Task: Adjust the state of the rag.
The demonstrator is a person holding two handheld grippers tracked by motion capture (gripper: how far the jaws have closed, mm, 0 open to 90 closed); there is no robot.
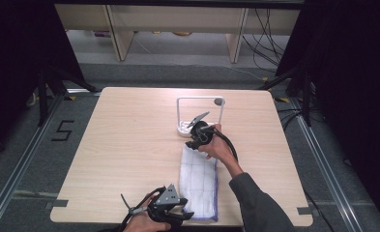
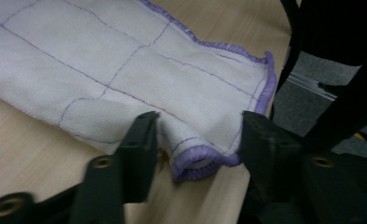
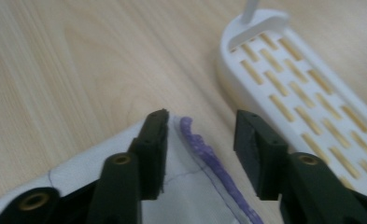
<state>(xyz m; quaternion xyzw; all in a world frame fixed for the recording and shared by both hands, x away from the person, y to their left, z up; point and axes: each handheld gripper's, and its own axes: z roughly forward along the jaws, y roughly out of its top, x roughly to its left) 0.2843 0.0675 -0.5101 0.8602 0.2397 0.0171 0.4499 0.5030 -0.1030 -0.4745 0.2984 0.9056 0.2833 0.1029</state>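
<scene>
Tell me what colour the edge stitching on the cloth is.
Purple, on the white cloth; the left gripper view shows it best.

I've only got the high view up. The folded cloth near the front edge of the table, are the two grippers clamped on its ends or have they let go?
Observer: The left gripper is open: in its own view the cloth has its folded purple-edged corner lying between the jaws, with neither pad pressing it.
Operator: And the right one?
Observer: The right gripper is open too; the cloth's far hem lies between its jaws, untouched by the pads.
Operator: How does that white stand sit to the right gripper?
Observer: Its slotted white base lies flat on the table just beyond the right-hand jaw, clear of the cloth.
</scene>
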